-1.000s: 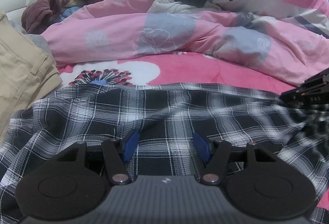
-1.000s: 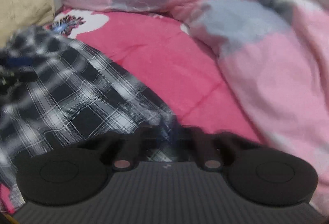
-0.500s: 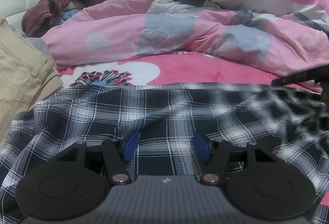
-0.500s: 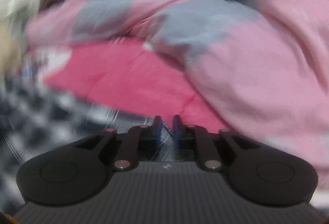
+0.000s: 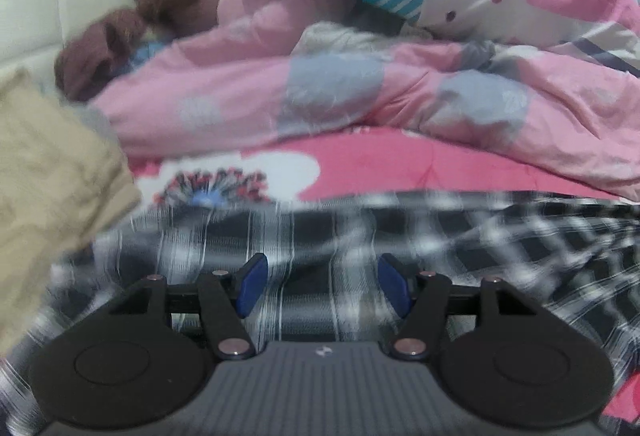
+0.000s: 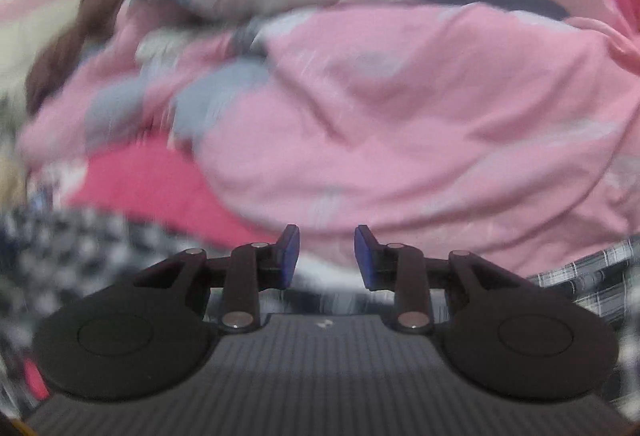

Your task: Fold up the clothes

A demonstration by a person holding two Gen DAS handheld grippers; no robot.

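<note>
Left wrist view: plaid shirt [image 5: 320,236] spread flat on pink bedsheet [image 5: 400,164], ready for folding, beside beige trousers [image 5: 48,176]. Left gripper [image 5: 322,286] parted over cloth, gripping nothing. Right gripper [image 6: 327,256] just opening, empty, facing pink duvet [image 6: 400,116].

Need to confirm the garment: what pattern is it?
Black-and-white plaid shirt, clearest in the left wrist view.

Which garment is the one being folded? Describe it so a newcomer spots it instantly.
Start at the big pink quilt heaped across the bed, then drop to the hot-pink sheet in front of it. The plaid shirt lies spread there, nearest the camera. It is the only black-and-white checked fabric; the beige garment at its left is plain.
</note>
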